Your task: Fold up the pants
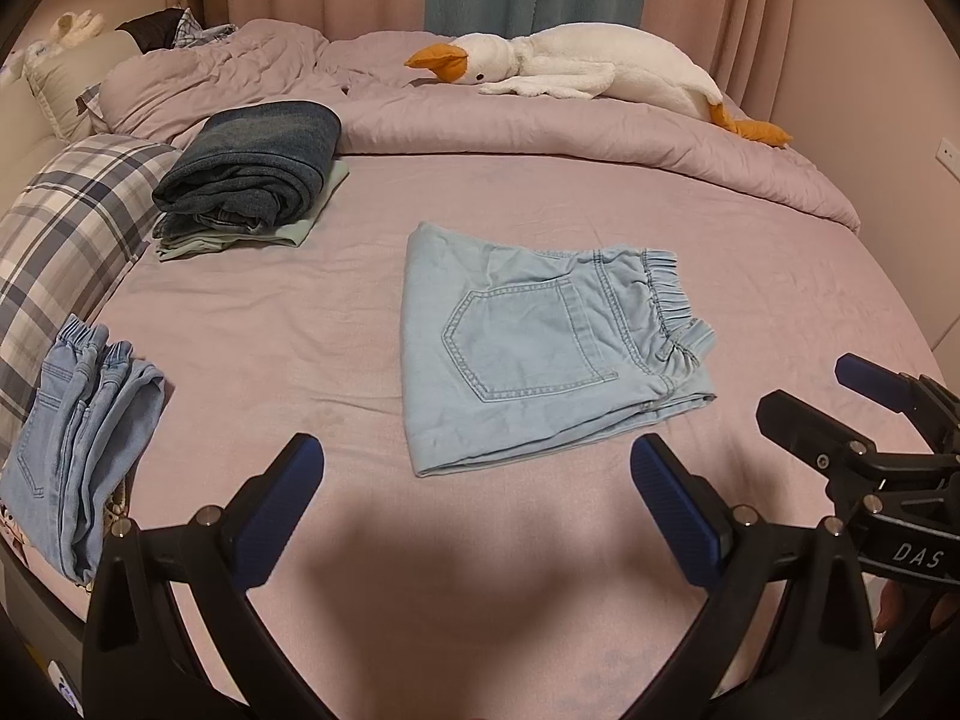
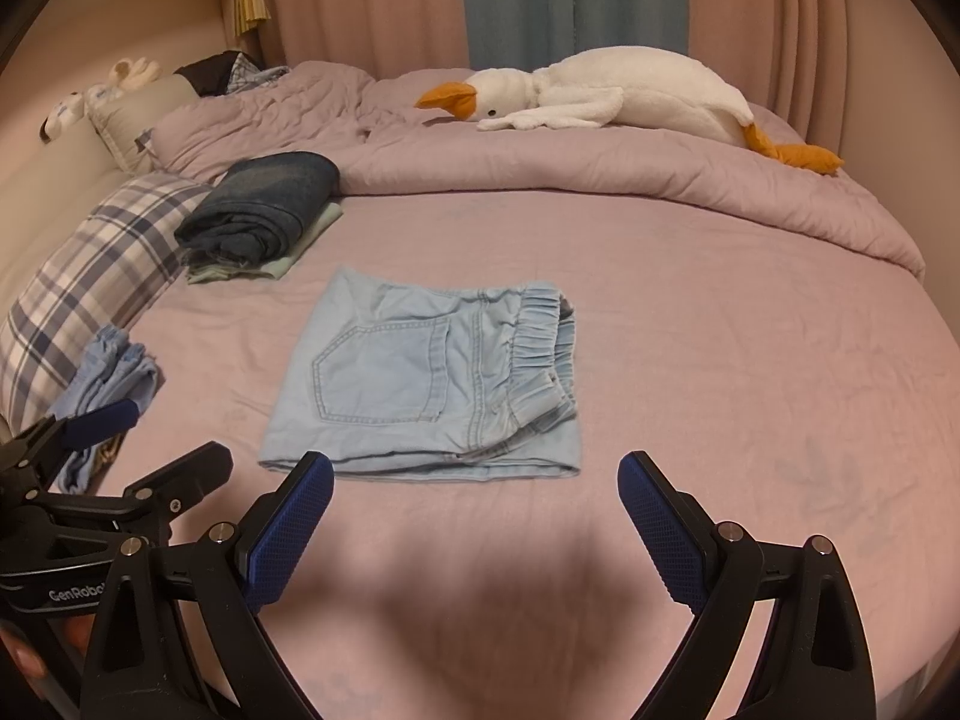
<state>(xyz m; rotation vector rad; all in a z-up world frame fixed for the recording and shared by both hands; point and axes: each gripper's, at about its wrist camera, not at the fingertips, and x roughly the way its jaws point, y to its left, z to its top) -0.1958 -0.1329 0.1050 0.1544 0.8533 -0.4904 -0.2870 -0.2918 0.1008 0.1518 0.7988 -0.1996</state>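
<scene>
Light blue denim pants (image 1: pixel 528 348) (image 2: pixel 432 384) lie folded into a compact rectangle on the pink bed sheet (image 1: pixel 300 330) (image 2: pixel 720 390), back pocket up, elastic waistband to the right. My left gripper (image 1: pixel 477 480) hovers open just in front of the fold's near edge, nothing between its fingers. My right gripper (image 2: pixel 474 492) is open too, close to the near edge, holding nothing. The right gripper (image 1: pixel 834 396) shows at the right of the left wrist view; the left gripper (image 2: pixel 174 438) shows at the lower left of the right wrist view.
A stack of folded dark jeans (image 1: pixel 252 168) (image 2: pixel 264 204) on pale green cloth sits at the back left. Unfolded light jeans (image 1: pixel 78 456) (image 2: pixel 108 396) lie by a plaid pillow (image 1: pixel 66 240) (image 2: pixel 90 282). A plush goose (image 1: pixel 576 66) (image 2: pixel 618 96) rests on the bunched duvet behind.
</scene>
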